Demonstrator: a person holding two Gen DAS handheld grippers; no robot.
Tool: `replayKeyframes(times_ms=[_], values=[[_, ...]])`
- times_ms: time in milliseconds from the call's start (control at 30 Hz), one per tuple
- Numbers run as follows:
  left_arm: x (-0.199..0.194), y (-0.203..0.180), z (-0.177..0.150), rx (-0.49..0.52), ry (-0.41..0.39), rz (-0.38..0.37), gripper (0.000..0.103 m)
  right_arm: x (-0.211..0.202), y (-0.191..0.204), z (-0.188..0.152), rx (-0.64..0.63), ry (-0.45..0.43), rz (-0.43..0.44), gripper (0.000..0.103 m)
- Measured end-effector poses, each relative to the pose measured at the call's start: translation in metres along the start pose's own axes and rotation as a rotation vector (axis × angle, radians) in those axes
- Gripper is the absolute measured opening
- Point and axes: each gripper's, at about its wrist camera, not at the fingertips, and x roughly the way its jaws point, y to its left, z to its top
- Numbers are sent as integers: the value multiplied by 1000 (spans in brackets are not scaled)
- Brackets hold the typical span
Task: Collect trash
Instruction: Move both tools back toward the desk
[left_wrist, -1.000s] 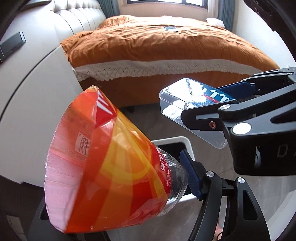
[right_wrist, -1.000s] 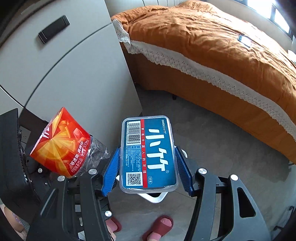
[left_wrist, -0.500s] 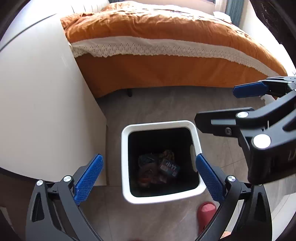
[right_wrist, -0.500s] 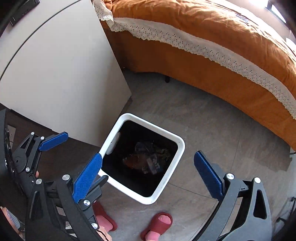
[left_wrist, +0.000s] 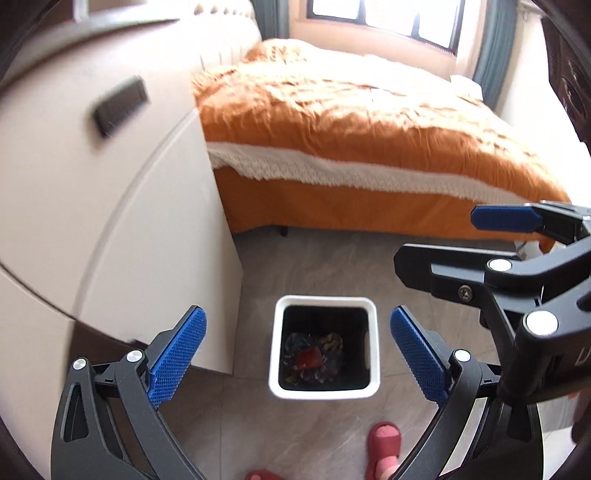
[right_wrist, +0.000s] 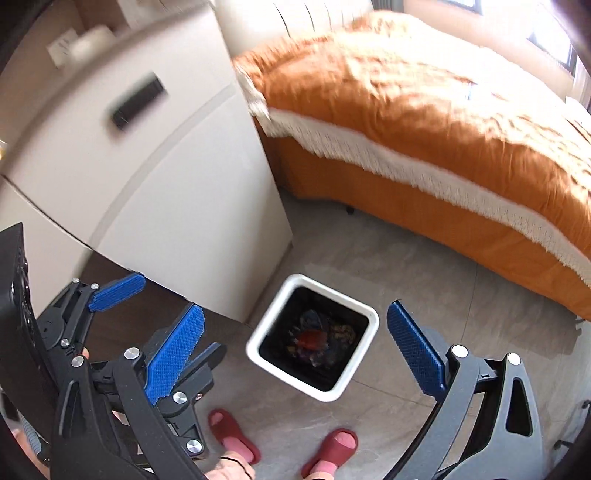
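- We hold both grippers above a white square waste bin (left_wrist: 364, 391) that stands on the grey tiled floor (left_wrist: 314, 266).
- Left gripper (left_wrist: 299, 356): jaws spread wide, blue pads (left_wrist: 177, 356) bare, nothing between them; the bin's mouth shows in the gap.
- Right gripper (right_wrist: 295, 354): jaws likewise spread wide and holding nothing, blue pads (right_wrist: 413, 350) clear; the bin lies between them in this view too.
- Both sets of jaws have just been opening, and no item sits between either pair.
- Trash (left_wrist: 314, 354) lies at the bottom of the bin's dark interior: a crumpled heap with a red-orange piece on top and darker, bluish bits around it. Single items are too small to name.
- The bin is just beside the corner of a cream cabinet (left_wrist: 110, 221), which carries a dark handle (left_wrist: 120, 105).
- A bed with an orange cover (left_wrist: 369, 122) and white lace trim runs behind the bin, well apart from it.
- The person's feet in red slippers (right_wrist: 328, 452) stand near the bin's close edge.
- Both views are motion-blurred towards the top.
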Motion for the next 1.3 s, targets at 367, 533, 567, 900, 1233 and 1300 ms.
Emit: replayKeyframes(times_ms=[367,533,567,900,1233,1300], values=[[-147,41,36,-121,-135,104,98,-109,90,47,-123,-171,113,99],[-196,74,40,-189,-188,167,98,-131,134,65,-203,-207,176,99],[-204,81,41,-198,-195,187,98,-134,141,68,-212,-214,186,99],[-271,153,27,-278,-247,336,98,-144,234,90,-350,-255,305,99],[-292,224,-1,-353,-222,449,98,-109,311,104,-387,-237,374,99],[-292,240,-8,-370,-208,458,98,-102,321,106,-388,-234,384,99]])
